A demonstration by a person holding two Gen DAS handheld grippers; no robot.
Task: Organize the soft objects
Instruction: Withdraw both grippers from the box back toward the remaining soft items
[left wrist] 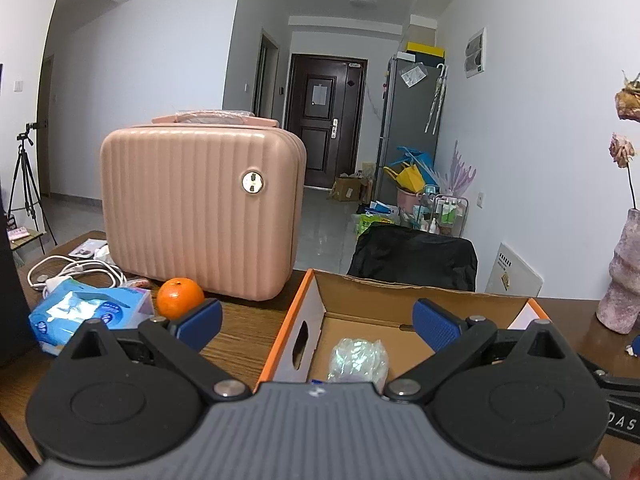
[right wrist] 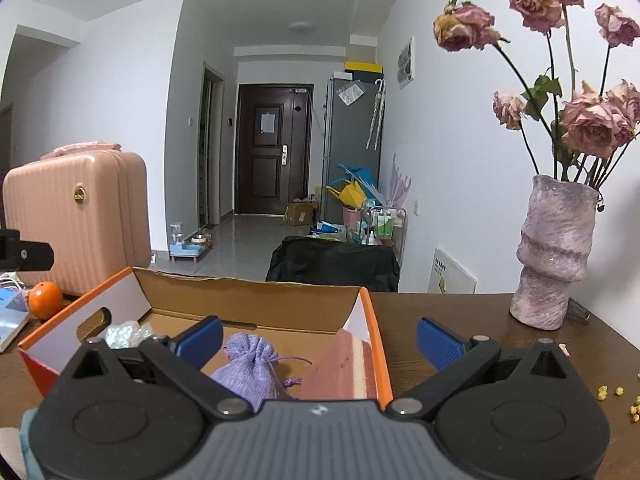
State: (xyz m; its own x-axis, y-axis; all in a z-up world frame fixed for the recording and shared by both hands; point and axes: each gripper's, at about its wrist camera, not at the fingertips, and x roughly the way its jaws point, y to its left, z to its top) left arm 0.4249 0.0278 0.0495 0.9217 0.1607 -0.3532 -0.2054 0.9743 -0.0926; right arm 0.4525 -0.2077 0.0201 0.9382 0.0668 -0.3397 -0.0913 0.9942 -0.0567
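Three soft items sit in the cardboard box (right wrist: 256, 300): a lilac drawstring pouch (right wrist: 250, 368), a pink layered sponge block (right wrist: 344, 368) leaning on the box's right wall, and a crinkly iridescent bundle (left wrist: 358, 360) at the left end near the handle cutout. Left gripper (left wrist: 318, 326) hangs above the box's near left corner, jaws spread wide, nothing between them; right gripper (right wrist: 320, 342) over the box's near right edge, jaws also spread and empty. My read: the task is mostly done, since the soft stuff I can see is already boxed. Possible leftover is the blue tissue pack (left wrist: 90, 314) on the table (left wrist: 240, 344), left of the box and just beside the orange (left wrist: 180, 298); it's soft, so it may count. Pink hard case (left wrist: 200, 208) and vase (right wrist: 554, 252) look irrelevant. Small yellow bits (right wrist: 618, 398) lie on the table at far right; can't tell what they are.
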